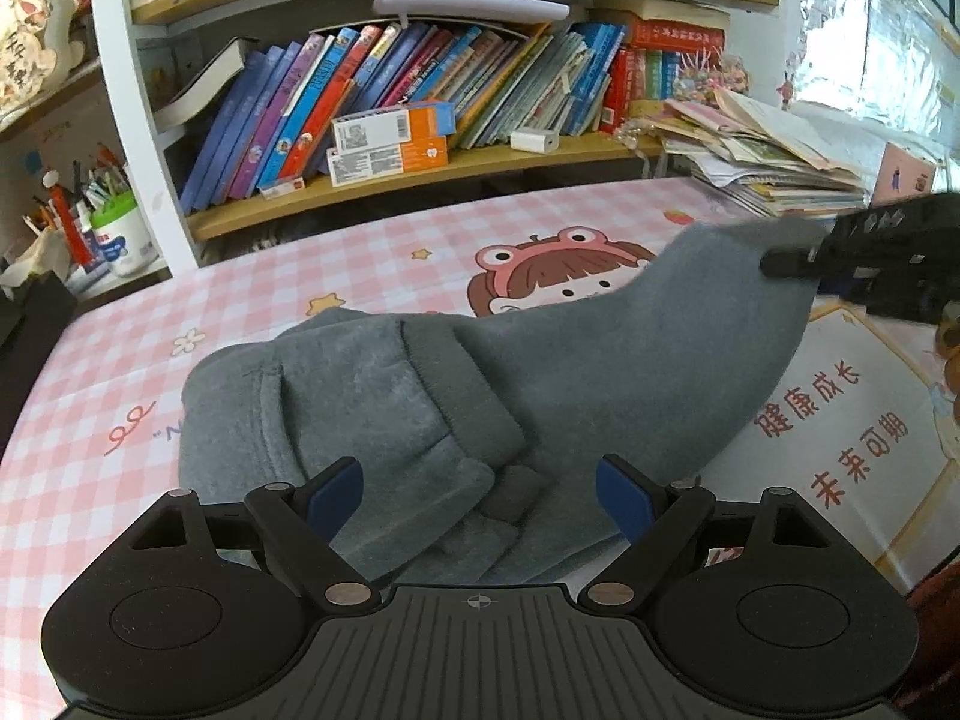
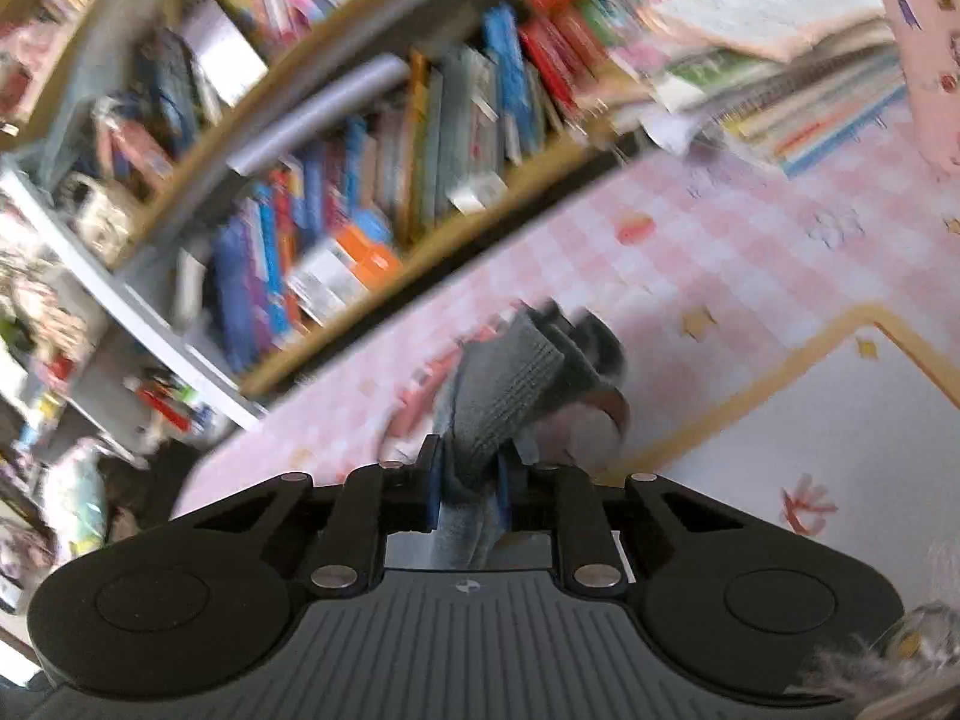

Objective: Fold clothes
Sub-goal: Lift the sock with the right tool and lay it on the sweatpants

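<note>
Mat text (image 1: 837, 420) reads 健康成长 / 未来可期. Grey fleece garment (image 1: 420, 396) on the pink checked mat (image 1: 240, 300), long axis lower-left to upper-right, ribbed cuffs. Left gripper (image 1: 480, 501) wide open above it, holding nothing. Right gripper (image 2: 468, 483) pinched on ribbed cuff (image 2: 510, 378), lifted.

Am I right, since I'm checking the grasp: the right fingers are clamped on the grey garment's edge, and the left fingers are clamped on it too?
Not quite. The left gripper is open above the grey garment, gripping nothing, as the left wrist view shows. The right gripper is indeed clamped on the garment's edge.
</note>
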The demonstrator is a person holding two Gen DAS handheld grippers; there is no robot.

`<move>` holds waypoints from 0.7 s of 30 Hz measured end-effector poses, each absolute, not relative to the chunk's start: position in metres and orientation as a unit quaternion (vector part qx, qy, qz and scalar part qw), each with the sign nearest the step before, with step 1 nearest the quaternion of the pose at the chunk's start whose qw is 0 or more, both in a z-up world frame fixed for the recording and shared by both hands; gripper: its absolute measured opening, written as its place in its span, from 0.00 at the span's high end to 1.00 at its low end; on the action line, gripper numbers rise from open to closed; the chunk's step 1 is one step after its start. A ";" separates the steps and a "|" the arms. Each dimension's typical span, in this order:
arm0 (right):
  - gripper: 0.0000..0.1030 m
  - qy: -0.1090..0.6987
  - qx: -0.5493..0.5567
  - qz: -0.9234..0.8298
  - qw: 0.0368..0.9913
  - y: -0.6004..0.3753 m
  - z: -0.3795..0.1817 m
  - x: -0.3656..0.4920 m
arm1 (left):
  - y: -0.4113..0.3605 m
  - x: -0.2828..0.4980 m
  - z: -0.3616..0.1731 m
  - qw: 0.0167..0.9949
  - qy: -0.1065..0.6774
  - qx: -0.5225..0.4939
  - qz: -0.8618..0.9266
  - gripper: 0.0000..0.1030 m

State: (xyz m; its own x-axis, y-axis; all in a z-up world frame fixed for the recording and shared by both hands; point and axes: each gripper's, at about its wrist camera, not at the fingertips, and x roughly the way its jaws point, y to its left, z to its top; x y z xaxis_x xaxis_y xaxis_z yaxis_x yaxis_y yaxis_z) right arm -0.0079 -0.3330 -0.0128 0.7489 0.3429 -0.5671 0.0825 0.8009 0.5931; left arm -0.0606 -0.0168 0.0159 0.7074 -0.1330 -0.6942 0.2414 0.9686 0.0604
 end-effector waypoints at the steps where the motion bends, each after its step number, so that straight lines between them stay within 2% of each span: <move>1: 0.84 0.368 0.319 0.055 0.872 -0.338 -0.022 -0.004 | -0.018 -0.061 0.016 0.921 0.369 0.075 -0.101 0.15; 5: 0.79 0.399 0.377 0.034 0.835 -0.356 -0.045 0.002 | -0.017 -0.063 0.016 0.922 0.369 0.072 -0.094 0.15; 8: 0.67 0.404 0.391 0.028 0.826 -0.359 -0.053 0.005 | -0.015 -0.064 0.016 0.923 0.368 0.071 -0.089 0.15; 16: 0.67 0.406 0.377 0.026 0.832 -0.345 -0.057 0.020 | -0.006 -0.066 0.017 0.926 0.366 0.065 -0.074 0.15; 18: 0.79 0.409 0.366 0.017 0.836 -0.344 -0.057 0.021 | -0.002 -0.067 0.017 0.927 0.364 0.061 -0.070 0.15; 21: 0.82 0.410 0.367 0.011 0.835 -0.345 -0.057 0.019 | 0.003 -0.068 0.017 0.929 0.360 0.054 -0.067 0.15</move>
